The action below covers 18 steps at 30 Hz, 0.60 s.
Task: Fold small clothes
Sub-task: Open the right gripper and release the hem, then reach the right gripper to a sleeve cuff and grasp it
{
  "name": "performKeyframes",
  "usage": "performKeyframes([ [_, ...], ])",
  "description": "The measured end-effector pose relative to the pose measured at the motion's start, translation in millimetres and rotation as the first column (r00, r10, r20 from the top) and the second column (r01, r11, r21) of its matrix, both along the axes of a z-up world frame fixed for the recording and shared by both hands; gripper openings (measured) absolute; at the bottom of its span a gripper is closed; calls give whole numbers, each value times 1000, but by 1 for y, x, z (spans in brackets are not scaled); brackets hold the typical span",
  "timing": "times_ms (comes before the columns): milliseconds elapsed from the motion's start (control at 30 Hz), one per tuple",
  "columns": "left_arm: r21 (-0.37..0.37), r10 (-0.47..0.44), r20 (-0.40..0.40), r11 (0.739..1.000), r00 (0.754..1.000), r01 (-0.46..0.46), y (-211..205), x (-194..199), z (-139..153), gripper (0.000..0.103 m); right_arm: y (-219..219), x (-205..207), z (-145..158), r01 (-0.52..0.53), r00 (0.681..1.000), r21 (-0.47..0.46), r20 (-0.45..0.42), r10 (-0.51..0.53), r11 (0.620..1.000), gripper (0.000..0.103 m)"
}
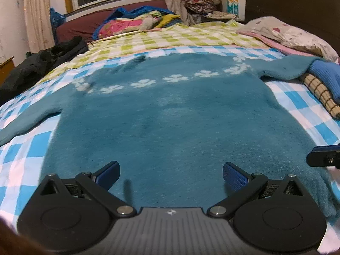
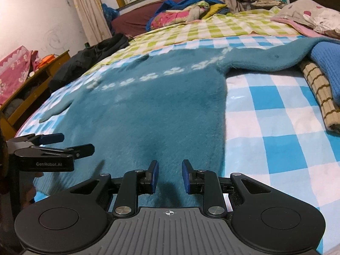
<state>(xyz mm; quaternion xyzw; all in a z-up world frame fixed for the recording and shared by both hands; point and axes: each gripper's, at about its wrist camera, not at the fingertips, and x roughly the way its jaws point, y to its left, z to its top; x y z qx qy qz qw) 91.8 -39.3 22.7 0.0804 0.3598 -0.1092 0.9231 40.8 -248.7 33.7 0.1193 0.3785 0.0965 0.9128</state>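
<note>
both grippers are hovering empty over the teal sweater point(image 1: 170, 127): left gripper point(image 1: 171, 175) wide open, right gripper point(image 2: 170, 175) narrowly parted. the sleeve point(image 2: 265, 59) at two o'clock is lying under a blue garment point(image 2: 327, 63), risking snagging.

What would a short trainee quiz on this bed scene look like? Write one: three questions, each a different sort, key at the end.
1. True or false: the teal sweater lies spread flat on the checked bedsheet.
2. Which gripper's jaws stand wider apart? A) left gripper B) right gripper C) both alike
3. Fill in: the sweater's sleeve on the right of the picture runs under a folded ____ garment.

Key: 1 true; 2 A; 3 blue
</note>
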Motion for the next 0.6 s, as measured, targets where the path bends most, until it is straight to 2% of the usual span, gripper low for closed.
performKeyframes([
  [233,34,-55,-27,998,998,56,-19,5,-8,103,-1,4,-7,-17,1000,2,-22,17,1000,25],
  [400,34,-80,-6,996,997,80,-35,14,0,103,-14,10,-1,4,1000,43,-4,-3,999,25],
  [600,30,-119,19,993,993,118,-61,32,13,103,-30,21,8,31,999,33,38,-33,999,25],
])
